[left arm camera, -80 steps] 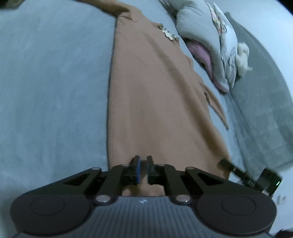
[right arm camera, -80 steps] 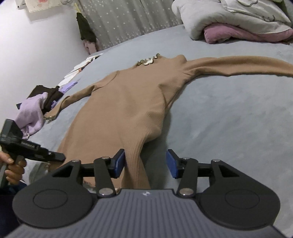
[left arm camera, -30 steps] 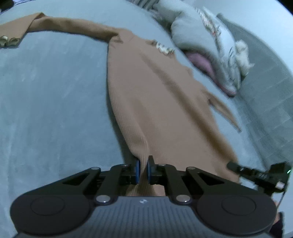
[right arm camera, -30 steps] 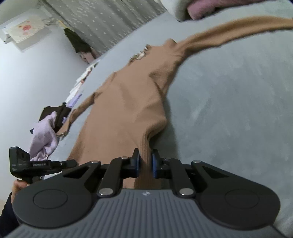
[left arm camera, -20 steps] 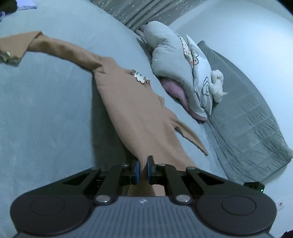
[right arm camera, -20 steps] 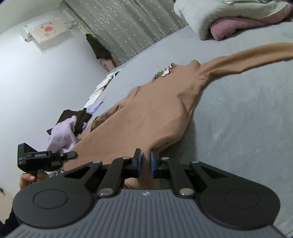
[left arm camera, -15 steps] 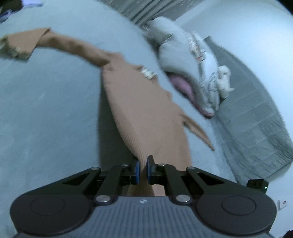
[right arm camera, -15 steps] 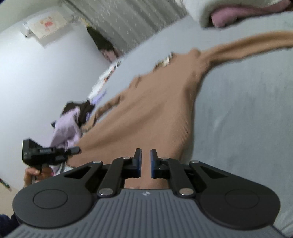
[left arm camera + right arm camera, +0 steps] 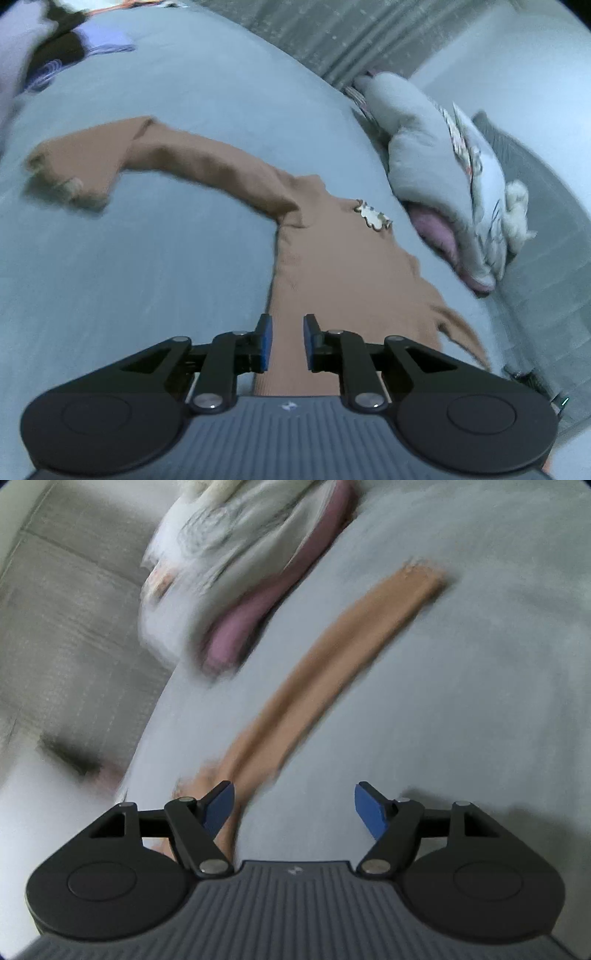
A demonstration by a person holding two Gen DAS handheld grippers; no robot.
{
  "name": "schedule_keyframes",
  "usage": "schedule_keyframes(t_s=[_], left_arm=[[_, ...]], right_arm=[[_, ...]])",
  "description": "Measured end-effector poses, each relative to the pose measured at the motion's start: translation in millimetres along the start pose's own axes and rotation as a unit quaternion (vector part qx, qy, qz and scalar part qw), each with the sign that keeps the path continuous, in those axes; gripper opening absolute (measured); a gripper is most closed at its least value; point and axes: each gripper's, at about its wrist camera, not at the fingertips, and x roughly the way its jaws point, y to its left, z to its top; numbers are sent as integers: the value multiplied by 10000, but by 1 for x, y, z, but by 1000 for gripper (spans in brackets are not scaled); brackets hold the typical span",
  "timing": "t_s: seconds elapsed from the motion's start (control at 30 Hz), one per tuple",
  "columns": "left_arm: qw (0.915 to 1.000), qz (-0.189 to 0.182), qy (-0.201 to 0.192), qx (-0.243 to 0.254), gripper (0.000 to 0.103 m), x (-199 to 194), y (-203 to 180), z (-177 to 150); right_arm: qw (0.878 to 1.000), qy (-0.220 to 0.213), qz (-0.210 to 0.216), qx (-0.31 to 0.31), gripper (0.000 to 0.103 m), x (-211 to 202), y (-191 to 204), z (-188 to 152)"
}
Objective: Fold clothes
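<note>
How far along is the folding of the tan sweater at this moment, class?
Done: the tan sweater lies spread on the grey bed, smoothed after both grippers tugged its hem. In hand: nothing; the left gripper has just opened over the hem and the right gripper is wide open near one sleeve. Left: both sleeves are still out, so no fold is made yet.
</note>
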Motion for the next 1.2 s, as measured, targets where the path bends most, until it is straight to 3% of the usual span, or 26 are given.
schedule_keyframes(t_s=[0.03,0.1,0.17,0.3,0.37,0.43,0.47,0.67,0.93,1.03,1.2], left_arm=[[9997,83,-66,236,33,9,-9,4],[9976,222,-220,624,61,26,-21,10],[9951,410,-378,811,67,45,-27,15],[9942,725,-511,602,67,77,-9,35],[9934,865,-611,451,67,84,5,48],[9925,969,-676,321,67,88,17,57],[9923,1040,-650,176,67,89,27,60],[9885,1317,-714,-182,67,85,61,66],[9836,1263,-869,-954,67,63,102,85],[9794,1334,-979,-1153,67,51,111,89],[9737,1638,-1171,-1065,67,29,115,91]], right_arm=[[9996,-227,-178,-18,73,7,-7,20],[9979,-484,-434,33,73,19,-21,43],[9954,-639,-563,447,73,37,-47,61],[9901,-1040,-382,861,66,57,-67,76],[9905,-1060,-452,748,51,69,-63,83],[9923,-961,-662,411,13,83,-53,88],[9927,-936,-727,242,11,87,-49,89],[9765,-1597,-1072,-973,10,60,-4,105],[9619,-1773,-1321,-1606,10,72,2,110],[9583,-1829,-1468,-1635,10,75,1,106],[9514,-2566,-1054,-1335,14,47,15,107]])
